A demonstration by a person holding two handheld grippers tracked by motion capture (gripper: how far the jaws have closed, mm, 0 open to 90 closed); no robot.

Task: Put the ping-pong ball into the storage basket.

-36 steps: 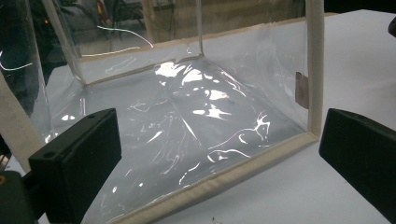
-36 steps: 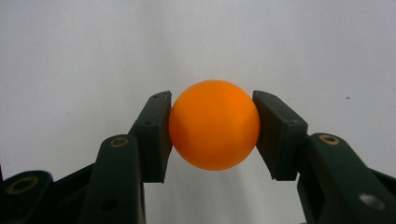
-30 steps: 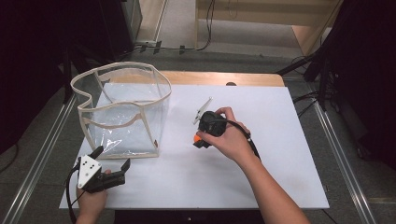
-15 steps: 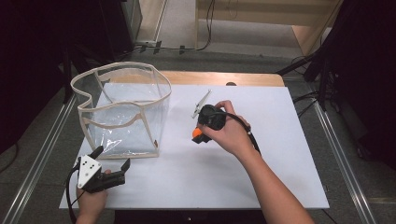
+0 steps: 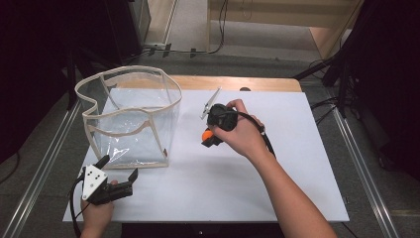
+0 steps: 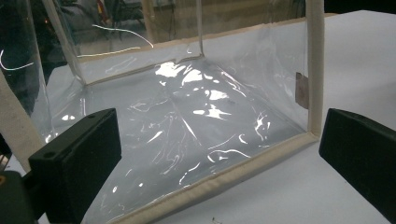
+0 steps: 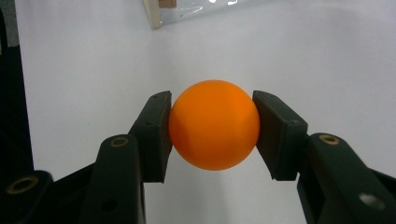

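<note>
No readable text or markings

Nothing on the clear bag (image 5: 130, 119), the orange ball (image 7: 214, 131), either gripper or the white table (image 5: 277, 173) carries letters, numbers, brands or signs that can be read. A small tag (image 6: 301, 90) sits on the bag's wall beside a corner seam, but it is too blurred to tell whether anything is printed on it.

An orange ball (image 7: 214, 125) sits between black fingers (image 7: 153, 135); the clear bag (image 5: 130, 115) at ten o'clock has beige trim; the tabletop (image 5: 297, 163) is white.
</note>
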